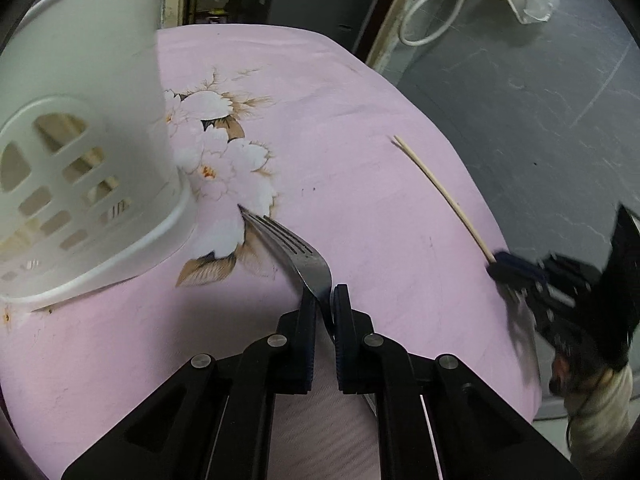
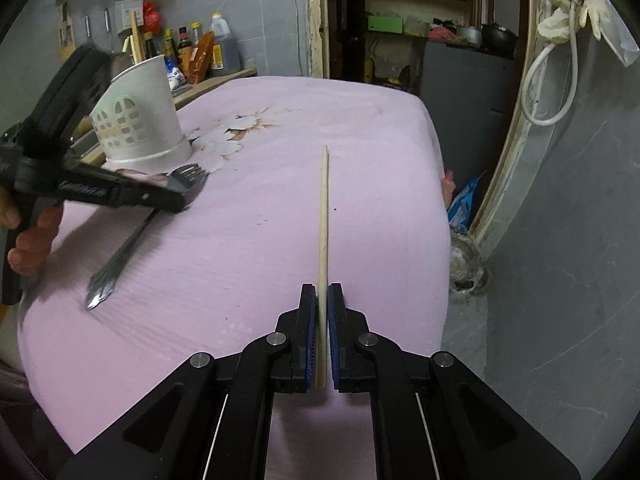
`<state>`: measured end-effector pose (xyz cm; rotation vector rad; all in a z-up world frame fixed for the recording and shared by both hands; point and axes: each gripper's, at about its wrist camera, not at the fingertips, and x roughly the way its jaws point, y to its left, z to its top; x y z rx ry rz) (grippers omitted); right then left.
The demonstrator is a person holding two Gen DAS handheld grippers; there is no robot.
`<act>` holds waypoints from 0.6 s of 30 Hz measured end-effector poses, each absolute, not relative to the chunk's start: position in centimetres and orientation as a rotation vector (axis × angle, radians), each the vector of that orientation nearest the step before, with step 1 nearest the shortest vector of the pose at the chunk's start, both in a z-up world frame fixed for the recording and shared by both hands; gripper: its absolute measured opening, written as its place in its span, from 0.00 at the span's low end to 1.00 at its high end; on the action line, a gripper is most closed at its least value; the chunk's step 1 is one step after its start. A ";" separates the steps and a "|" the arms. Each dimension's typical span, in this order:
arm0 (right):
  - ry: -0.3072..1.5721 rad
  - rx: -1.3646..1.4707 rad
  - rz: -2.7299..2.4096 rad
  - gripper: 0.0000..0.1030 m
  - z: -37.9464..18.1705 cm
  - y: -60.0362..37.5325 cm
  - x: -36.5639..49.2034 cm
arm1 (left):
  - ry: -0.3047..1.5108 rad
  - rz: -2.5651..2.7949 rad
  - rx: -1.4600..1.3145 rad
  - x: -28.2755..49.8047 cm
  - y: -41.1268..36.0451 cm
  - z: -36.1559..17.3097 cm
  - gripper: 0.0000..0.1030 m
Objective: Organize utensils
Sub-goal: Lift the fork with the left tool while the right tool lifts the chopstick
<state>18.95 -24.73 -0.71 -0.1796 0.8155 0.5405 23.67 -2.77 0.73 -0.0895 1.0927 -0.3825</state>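
My left gripper (image 1: 323, 294) is shut on a metal fork (image 1: 294, 246), tines pointing toward the white slotted utensil holder (image 1: 80, 140) at the left. In the right wrist view the fork (image 2: 120, 256) hangs tilted from the left gripper (image 2: 182, 200), its handle end near the cloth. My right gripper (image 2: 322, 292) is shut on wooden chopsticks (image 2: 323, 208) that point forward over the table. The chopsticks (image 1: 436, 192) and right gripper (image 1: 500, 268) also show at the right in the left wrist view. The holder (image 2: 140, 116) stands at the table's far left.
The table wears a pink cloth (image 1: 360, 120) with a flower print (image 1: 216, 160). Bottles and jars (image 2: 192, 52) stand on a ledge behind the holder. The table edge drops to a grey floor (image 2: 560, 280) at the right, by a door frame (image 2: 516, 140).
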 end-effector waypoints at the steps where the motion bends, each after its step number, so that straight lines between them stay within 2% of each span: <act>1: 0.819 -0.179 0.547 0.06 -0.7 -24.6 19.3 | 1.089 -0.393 -0.093 23.5 -2.6 0.8 0.06; 18: 0.914 -0.225 0.628 0.08 -0.3 -19.2 28.3 | 1.137 -0.410 -0.180 25.4 -2.0 0.9 0.13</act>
